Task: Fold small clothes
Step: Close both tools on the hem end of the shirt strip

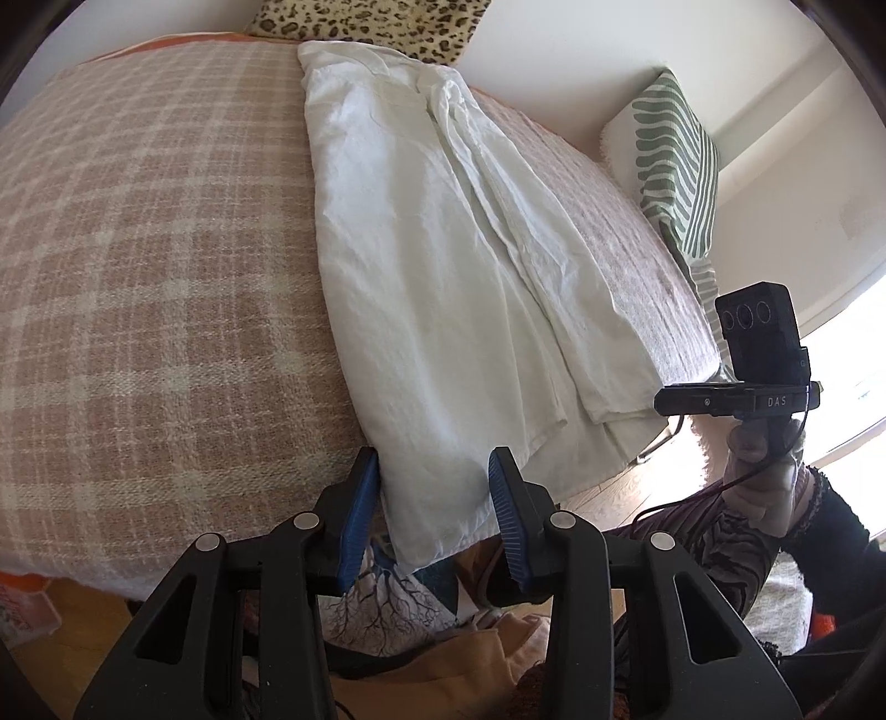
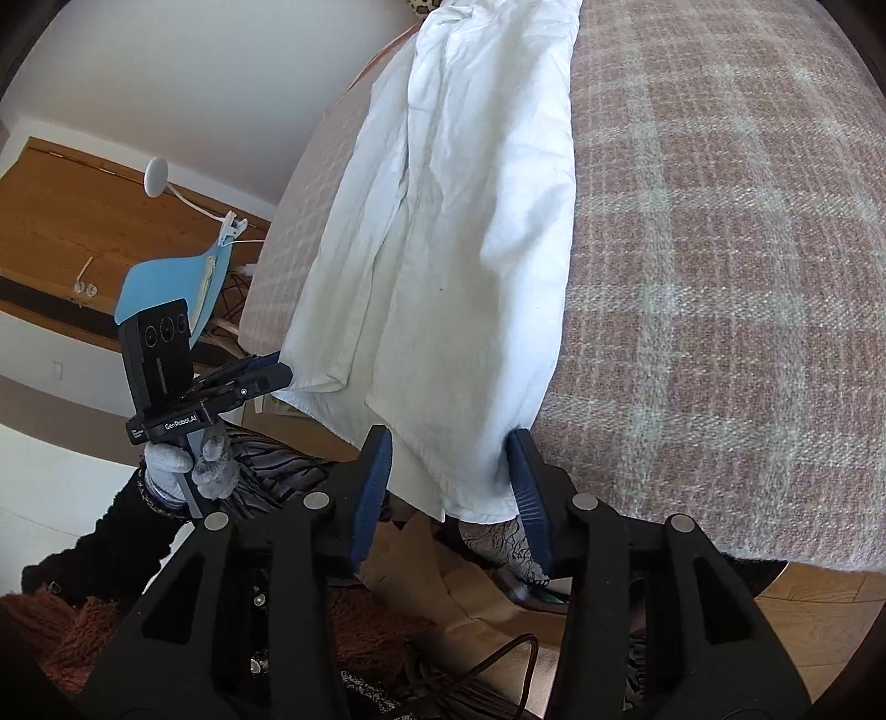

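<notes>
A bed covered with a pink and cream checked woven blanket [image 1: 155,266] is filling most of both wrist views. Lying on it is a white, creased cotton garment [image 1: 421,266], already folded lengthwise into a long strip; its long axis is running from the near edge of the bed away toward a leopard-print cushion [image 1: 365,22] at the far end, and its near end is hanging slightly over the edge. A green and white striped cushion [image 1: 675,160] is leaning at the bed's side.

Both hands are working at that near end, side by side. The left gripper [image 1: 434,526], with blue ribbed pads, is standing partly open and straddling one near corner, the cloth sitting loosely between its jaws rather than visibly pinched. The right gripper [image 2: 454,487] is partly open over the other corner, one pad touching the fabric's edge; a firm grasp is not evident. The next move likely carries this near end away along the strip
</notes>
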Motion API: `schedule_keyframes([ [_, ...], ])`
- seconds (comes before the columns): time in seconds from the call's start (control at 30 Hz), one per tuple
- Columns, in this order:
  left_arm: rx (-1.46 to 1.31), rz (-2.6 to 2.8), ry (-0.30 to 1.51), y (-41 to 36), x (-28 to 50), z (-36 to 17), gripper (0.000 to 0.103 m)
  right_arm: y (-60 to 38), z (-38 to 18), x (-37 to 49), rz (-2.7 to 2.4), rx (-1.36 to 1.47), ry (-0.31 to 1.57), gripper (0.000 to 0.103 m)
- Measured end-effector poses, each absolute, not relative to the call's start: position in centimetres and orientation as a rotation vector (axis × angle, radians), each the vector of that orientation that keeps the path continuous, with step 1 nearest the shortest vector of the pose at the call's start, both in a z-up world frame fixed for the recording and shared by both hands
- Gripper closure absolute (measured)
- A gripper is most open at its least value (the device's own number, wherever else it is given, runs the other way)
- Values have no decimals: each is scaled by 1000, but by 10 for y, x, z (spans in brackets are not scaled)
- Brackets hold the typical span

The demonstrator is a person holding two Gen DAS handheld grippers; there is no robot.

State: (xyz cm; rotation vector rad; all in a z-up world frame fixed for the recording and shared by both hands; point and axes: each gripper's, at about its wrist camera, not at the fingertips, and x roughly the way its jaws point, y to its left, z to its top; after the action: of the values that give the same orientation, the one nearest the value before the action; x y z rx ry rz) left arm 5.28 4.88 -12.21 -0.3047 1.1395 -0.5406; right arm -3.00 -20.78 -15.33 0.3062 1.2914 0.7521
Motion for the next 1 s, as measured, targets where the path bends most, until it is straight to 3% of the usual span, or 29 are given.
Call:
schedule_keyframes([
  [0.03, -296, -536, 1138, 49, 54, -122, 80, -205, -153, -30, 746, 302, 1295, 73],
  [0.1, -300, -535, 1132, 53, 55, -122, 85, -210, -157, -29, 736, 326, 1302, 83],
  [0.2, -300, -535, 1123, 56, 56, -121, 92, -218, -160, -30, 744, 377, 1304, 89],
  [0.47, -287, -538, 1128, 57, 55, -122, 93, -220, -165, -31, 736, 423, 1339, 85],
  [0.63, -329, -566, 1097, 57, 58, -108, 97, -223, -143, -33, 788, 513, 1258, 92],
  [1.0, -472, -613, 1027, 64, 96, -78, 98, -212, -112, -1, 780, 648, 1156, 93],
])
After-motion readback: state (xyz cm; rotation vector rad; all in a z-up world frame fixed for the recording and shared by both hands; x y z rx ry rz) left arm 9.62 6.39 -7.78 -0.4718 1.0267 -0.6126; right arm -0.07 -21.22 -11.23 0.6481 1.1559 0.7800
